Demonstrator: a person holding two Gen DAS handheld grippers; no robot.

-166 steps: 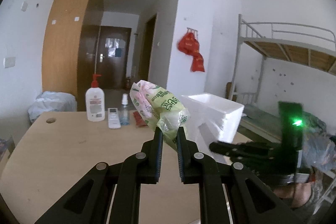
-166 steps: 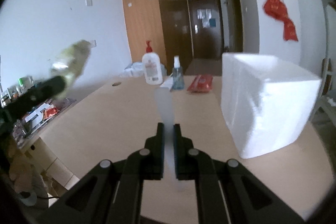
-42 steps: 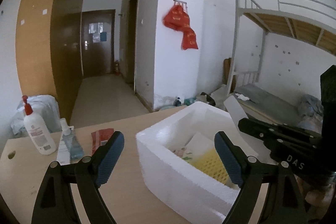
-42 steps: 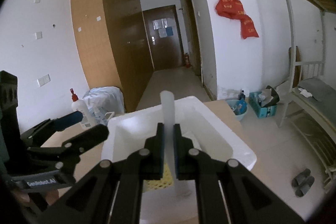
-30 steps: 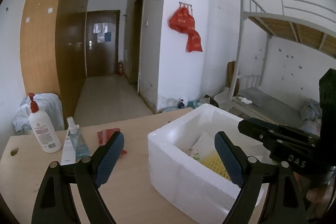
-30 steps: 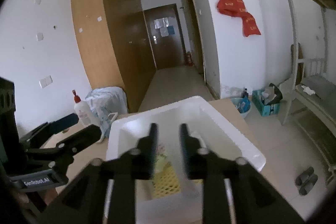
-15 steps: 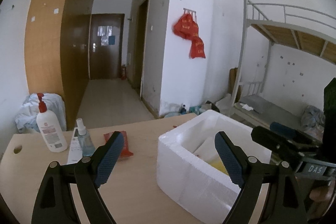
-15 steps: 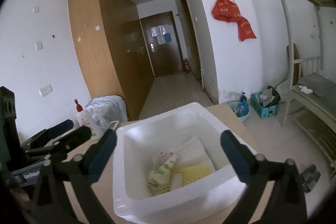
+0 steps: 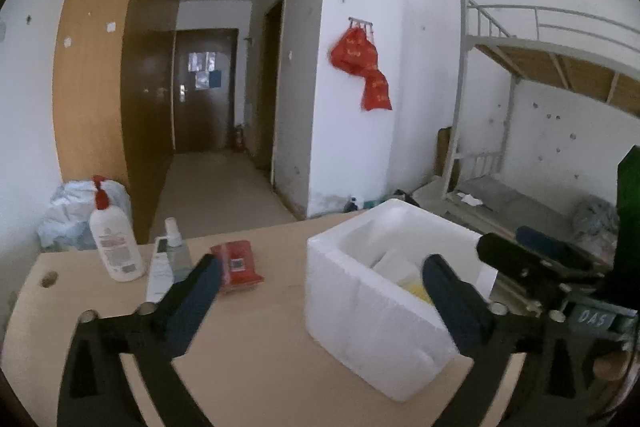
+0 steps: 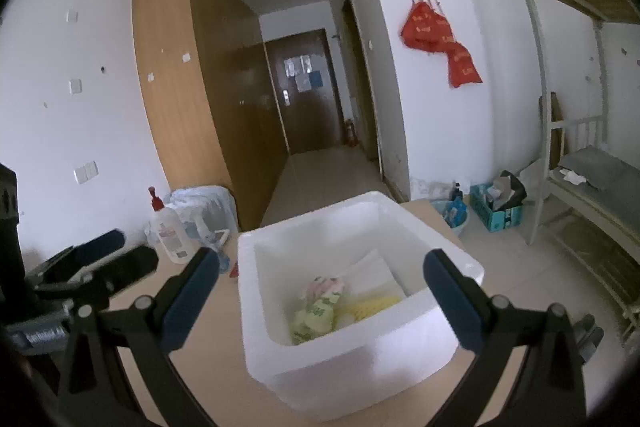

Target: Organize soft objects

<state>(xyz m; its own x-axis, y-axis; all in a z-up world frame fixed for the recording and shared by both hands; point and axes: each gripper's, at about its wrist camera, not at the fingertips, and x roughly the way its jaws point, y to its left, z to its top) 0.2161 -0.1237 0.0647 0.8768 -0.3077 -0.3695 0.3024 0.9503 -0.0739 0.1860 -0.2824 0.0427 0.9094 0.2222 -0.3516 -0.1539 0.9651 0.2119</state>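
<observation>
both tongs, left (image 9: pixel 320 291) and right (image 10: pixel 320 291), now gape empty, their soft packs dropped into the foam box (image 10: pixel 360 359); red pack (image 9: pixel 237 266) remains.

The left tongs (image 9: pixel 324 301) are spread wide, blue-padded fingers (image 9: pixel 192 297) far apart and gripping nothing. The right tongs (image 10: pixel 320 297) gape just as wide, likewise empty. Each pair shows at the side of the other's view: the right tongs (image 9: pixel 532 263) level, the left tongs (image 10: pixel 100 263) level too.
</observation>
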